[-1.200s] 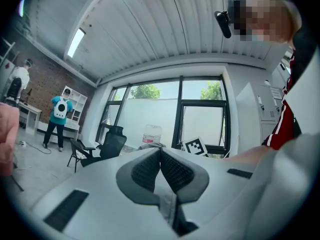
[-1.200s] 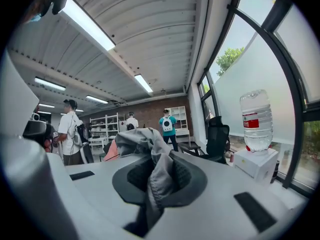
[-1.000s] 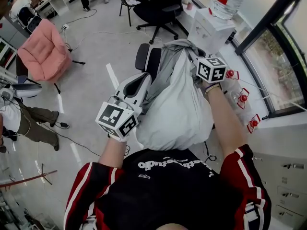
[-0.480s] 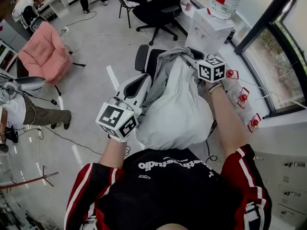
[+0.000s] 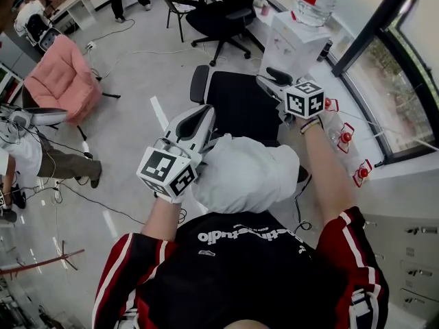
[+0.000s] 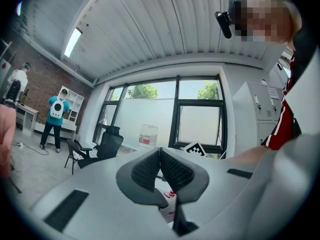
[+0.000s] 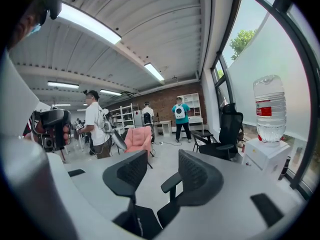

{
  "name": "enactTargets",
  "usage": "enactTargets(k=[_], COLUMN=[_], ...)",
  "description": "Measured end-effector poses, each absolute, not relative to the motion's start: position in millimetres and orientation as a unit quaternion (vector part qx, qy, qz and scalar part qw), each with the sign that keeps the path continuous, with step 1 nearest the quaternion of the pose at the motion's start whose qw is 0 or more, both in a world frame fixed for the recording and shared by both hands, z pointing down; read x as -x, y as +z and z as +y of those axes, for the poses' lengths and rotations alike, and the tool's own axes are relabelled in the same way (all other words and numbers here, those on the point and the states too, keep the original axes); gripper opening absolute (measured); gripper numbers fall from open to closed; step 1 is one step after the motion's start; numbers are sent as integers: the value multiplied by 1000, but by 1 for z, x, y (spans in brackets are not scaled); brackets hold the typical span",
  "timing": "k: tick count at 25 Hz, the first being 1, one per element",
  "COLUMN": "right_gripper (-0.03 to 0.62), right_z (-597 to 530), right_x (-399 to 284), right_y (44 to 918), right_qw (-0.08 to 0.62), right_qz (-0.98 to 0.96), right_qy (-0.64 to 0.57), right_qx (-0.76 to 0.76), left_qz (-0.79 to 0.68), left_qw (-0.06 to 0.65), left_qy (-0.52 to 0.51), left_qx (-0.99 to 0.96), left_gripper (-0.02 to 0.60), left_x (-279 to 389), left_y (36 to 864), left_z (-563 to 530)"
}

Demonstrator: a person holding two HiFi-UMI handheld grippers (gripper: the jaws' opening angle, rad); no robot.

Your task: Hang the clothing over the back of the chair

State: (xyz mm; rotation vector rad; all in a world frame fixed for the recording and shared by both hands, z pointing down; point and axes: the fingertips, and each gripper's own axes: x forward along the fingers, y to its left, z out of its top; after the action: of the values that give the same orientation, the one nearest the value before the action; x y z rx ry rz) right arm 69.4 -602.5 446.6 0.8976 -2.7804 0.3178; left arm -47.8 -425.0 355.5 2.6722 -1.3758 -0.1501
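The pale grey garment [image 5: 248, 173] lies bunched over the back of the black office chair [image 5: 240, 105], close in front of me; the backrest is hidden under it. My left gripper [image 5: 204, 113] is at the garment's left edge, level, its jaws shut pad to pad [image 6: 160, 154] with no cloth showing between them. My right gripper [image 5: 269, 81] hovers over the chair's far right armrest. Its jaws [image 7: 160, 166] are opening and stand wide apart, with only the chair's armrest [image 7: 172, 181] and seat seen through the gap.
A white water dispenser [image 5: 298, 40] with a bottle stands just beyond the chair. Another black chair [image 5: 219, 12] sits further back and a pink chair [image 5: 62, 77] at the left. A window wall [image 5: 391, 81] runs along the right. A person [image 5: 31, 160] stands at the left edge.
The right gripper has opened and let go of the garment, which dropped off the seat and gathered over the chair back, baring the black seat. The left gripper has stayed put.
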Motion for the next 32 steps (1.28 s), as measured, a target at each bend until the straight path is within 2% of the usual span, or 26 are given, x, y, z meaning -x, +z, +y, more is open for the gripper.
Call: enactTargets(k=[22,26,32], right_gripper=[184,142,25], right_z=[-532,-511,-491], right_x=[-63,-61,-58], right_y=[396,381,366], right_qw=[54,39,26], right_qz=[-950,-951,-950], right_qy=[61,45,24], right_qx=[-301,-302,-309], left_qz=[-444,-442,-437], left_qw=[50,50,47], left_qy=[-54,-53,-55], left_qx=[-893,-894,-896], left_gripper=[23,23,23], left_x=[43,44,41], left_y=[340,340,335], left_z=[-391,-384,-381])
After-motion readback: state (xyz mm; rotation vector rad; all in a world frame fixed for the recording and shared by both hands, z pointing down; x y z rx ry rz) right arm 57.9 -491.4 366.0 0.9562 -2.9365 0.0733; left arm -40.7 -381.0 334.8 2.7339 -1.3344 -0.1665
